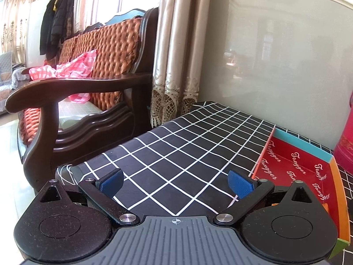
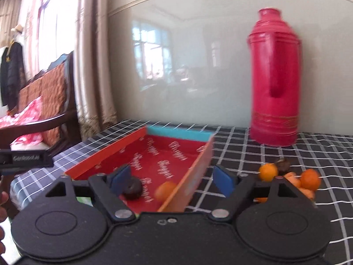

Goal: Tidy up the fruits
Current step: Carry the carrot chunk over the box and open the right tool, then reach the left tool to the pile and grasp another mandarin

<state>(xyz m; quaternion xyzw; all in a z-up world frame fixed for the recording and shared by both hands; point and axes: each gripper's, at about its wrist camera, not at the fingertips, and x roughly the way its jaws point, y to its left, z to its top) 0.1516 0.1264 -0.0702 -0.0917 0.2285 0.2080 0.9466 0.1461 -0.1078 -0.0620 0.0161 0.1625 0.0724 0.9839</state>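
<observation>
Right tongs (image 2: 174, 180) spread wide over near end of red box (image 2: 174, 132), gripping nothing. Inside box: one orange (image 2: 165, 191) by right wall, one dark round fruit (image 2: 132, 191) just beside left pad. More oranges (image 2: 268, 172) heaped on checked cloth (image 2: 286, 154) right of box. Red flask (image 2: 275, 77) upright behind. Left tongs (image 1: 175, 182) open, empty, above cloth beside box.

Glossy pale wall panel (image 2: 187, 66) at far side, mirroring a bright window. Beige lace-hemmed curtains (image 1: 176, 66) left of panel; beyond these, dark wooden sofa (image 1: 88, 92) with tufted orange cushions. Farther left, dark coats (image 1: 57, 22) hung before daylit, curtained windows; pale floor (image 1: 11, 137) below.
</observation>
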